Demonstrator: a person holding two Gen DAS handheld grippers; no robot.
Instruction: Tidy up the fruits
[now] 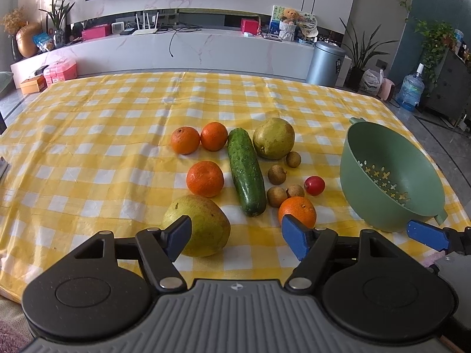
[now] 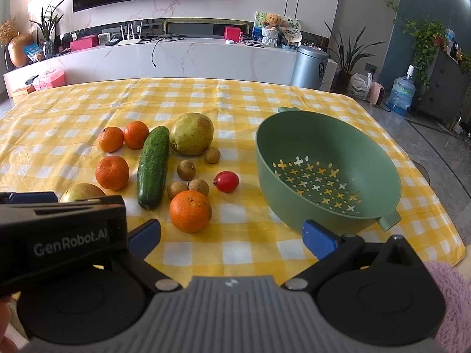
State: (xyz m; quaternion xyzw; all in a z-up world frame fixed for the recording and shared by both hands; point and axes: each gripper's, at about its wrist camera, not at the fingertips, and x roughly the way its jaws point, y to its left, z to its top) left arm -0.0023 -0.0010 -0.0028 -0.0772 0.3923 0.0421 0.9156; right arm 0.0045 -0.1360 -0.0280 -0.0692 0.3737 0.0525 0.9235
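Both grippers hang open and empty at the lower edge of the frame: the left gripper (image 1: pixel 235 236) before a pear (image 1: pixel 203 226), the right gripper (image 2: pixel 232 234) before a tangerine (image 2: pixel 190 211). Fruit lies mid-frame on the yellow-checked worktop (image 1: pixel 88 147) around a cucumber (image 1: pixel 246 172), left of a green colander (image 2: pixel 326 173).

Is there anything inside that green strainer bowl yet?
No fruit is inside the green strainer bowl; only its floor of cross-shaped holes shows, with the yellow checked cloth visible through them. The near inner wall is hidden by its own rim.
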